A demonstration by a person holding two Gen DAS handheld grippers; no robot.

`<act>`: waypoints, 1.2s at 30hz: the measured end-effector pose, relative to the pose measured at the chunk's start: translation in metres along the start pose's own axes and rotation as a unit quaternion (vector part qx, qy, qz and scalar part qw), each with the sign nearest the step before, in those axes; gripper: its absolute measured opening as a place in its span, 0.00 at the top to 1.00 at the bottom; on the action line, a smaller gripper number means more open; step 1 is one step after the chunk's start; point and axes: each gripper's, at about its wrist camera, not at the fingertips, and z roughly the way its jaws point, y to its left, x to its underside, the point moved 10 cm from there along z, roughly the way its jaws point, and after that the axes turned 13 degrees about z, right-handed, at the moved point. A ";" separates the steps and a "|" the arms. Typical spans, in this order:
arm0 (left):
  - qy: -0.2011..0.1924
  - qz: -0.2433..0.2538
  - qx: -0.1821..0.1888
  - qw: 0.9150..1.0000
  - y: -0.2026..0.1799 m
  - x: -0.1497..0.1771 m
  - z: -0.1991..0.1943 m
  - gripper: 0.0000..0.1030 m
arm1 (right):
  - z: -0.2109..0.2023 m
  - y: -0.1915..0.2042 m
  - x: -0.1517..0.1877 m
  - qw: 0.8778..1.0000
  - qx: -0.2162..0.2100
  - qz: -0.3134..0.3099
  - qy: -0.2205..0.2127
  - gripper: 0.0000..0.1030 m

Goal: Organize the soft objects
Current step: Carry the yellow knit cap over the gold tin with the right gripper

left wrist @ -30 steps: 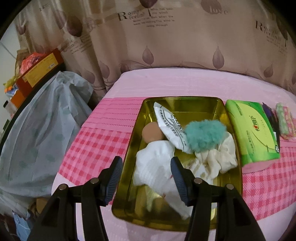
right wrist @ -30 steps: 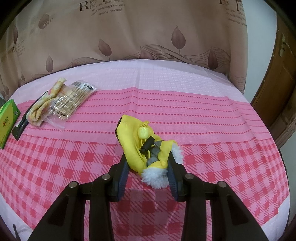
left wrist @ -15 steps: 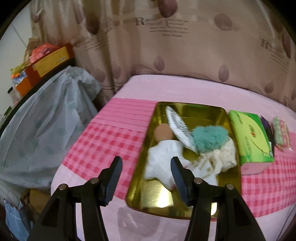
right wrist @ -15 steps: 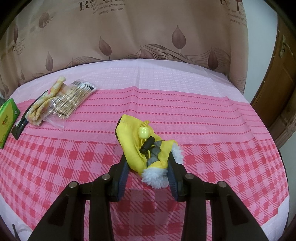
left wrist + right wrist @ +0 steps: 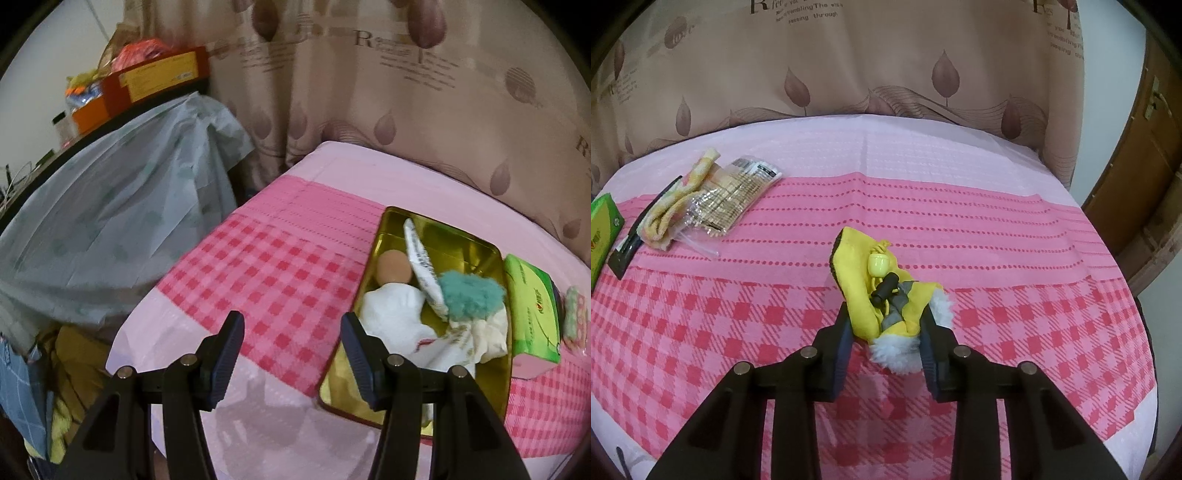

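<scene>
- Your right gripper (image 5: 886, 332) is closing on the small yellow fabric bootie with the white fluffy cuff (image 5: 882, 291). The bootie sits between the two pads, and they look like they're already pinching its cuff end from both sides while it lies on the pink checked tablecloth (image 5: 738, 332), near the front edge.
- My guess is you grabbed the cuff end because the yellow bead and black cord toggle (image 5: 882, 284) sit on top, so a side squeeze avoids crushing the hard bits.
- Your left gripper (image 5: 291, 354) is wide open with nothing in it, hanging over bare cloth just left of the shallow gold metal tin tray (image 5: 465, 236).
- The tray is clearly the drop spot. It already holds a white cloth bundle (image 5: 391, 317), a teal fuzzy pom-pom (image 5: 469, 295), a cream crumpled fabric piece (image 5: 487, 332), a white printed packet (image 5: 421, 266) and a round tan thing (image 5: 393, 264) I can't identify.
- To the right of the tray, touching or nearly touching it, is a green tissue pack (image 5: 532, 310).
- In the right view, far left, there's a yellow-and-white striped towel roll (image 5: 676, 199) beside a clear crinkly packet (image 5: 735, 195), so I reckon there's still more to sort.
- Next job, I think, is carrying the bootie left across the table to the tray. Watch that the cord doesn't snag.
</scene>
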 end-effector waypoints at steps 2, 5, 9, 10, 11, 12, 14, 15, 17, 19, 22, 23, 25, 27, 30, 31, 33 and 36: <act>0.003 -0.010 -0.003 1.000 0.007 0.003 0.000 0.46 | -0.003 0.005 0.000 1.000 -0.005 0.001 -0.001 0.71; 0.006 -0.021 -0.017 1.000 0.017 0.008 -0.001 0.46 | -0.008 0.015 0.001 1.000 -0.013 -0.001 -0.002 0.71; 0.015 -0.037 -0.019 0.999 0.024 0.014 0.002 0.46 | -0.015 0.034 0.001 1.000 -0.027 -0.002 -0.004 0.72; 0.014 -0.037 -0.019 0.999 0.024 0.014 0.001 0.46 | -0.018 0.041 0.001 0.999 -0.032 -0.004 -0.007 0.72; 0.014 -0.036 -0.019 0.999 0.025 0.014 0.002 0.46 | -0.020 0.048 0.001 0.999 -0.036 -0.008 -0.009 0.72; 0.013 -0.035 -0.019 0.999 0.024 0.013 0.002 0.46 | -0.022 0.055 0.001 0.999 -0.041 -0.011 -0.010 0.72; 0.012 -0.030 -0.019 0.999 0.023 0.013 0.002 0.46 | -0.027 0.069 0.001 0.998 -0.053 -0.019 -0.014 0.72; 0.011 -0.028 -0.021 0.999 0.023 0.013 0.002 0.46 | -0.029 0.075 0.001 0.998 -0.057 -0.021 -0.015 0.72; 0.012 -0.026 -0.022 0.999 0.023 0.013 0.003 0.46 | -0.035 0.088 0.002 0.997 -0.069 -0.027 -0.019 0.72; 0.012 -0.028 -0.022 0.999 0.022 0.013 0.003 0.46 | -0.041 0.100 0.003 0.996 -0.079 -0.033 -0.020 0.72; 0.013 -0.028 -0.023 0.999 0.022 0.014 0.004 0.46 | -0.050 0.116 0.004 0.994 -0.094 -0.043 -0.022 0.72; 0.012 -0.027 -0.024 0.999 0.022 0.014 0.003 0.46 | -0.053 0.122 0.005 0.994 -0.098 -0.049 -0.023 0.72; 0.013 -0.027 -0.023 0.999 0.022 0.014 0.003 0.46 | -0.060 0.135 0.006 0.992 -0.107 -0.059 -0.025 0.72; 0.013 -0.027 -0.024 0.999 0.022 0.014 0.003 0.46 | -0.064 0.148 0.006 0.990 -0.115 -0.071 -0.026 0.72; 0.014 -0.027 -0.024 0.999 0.021 0.015 0.004 0.46 | -0.072 0.171 0.009 0.987 -0.132 -0.089 -0.027 0.72; 0.014 -0.027 -0.023 0.999 0.021 0.015 0.004 0.46 | -0.075 0.177 0.011 0.986 -0.136 -0.094 -0.027 0.72; 0.014 -0.027 -0.025 0.999 0.022 0.015 0.004 0.46 | -0.078 0.190 0.013 0.984 -0.146 -0.103 -0.026 0.72; 0.015 -0.028 -0.026 0.999 0.022 0.016 0.004 0.46 | -0.083 0.211 0.019 0.980 -0.160 -0.117 -0.024 0.72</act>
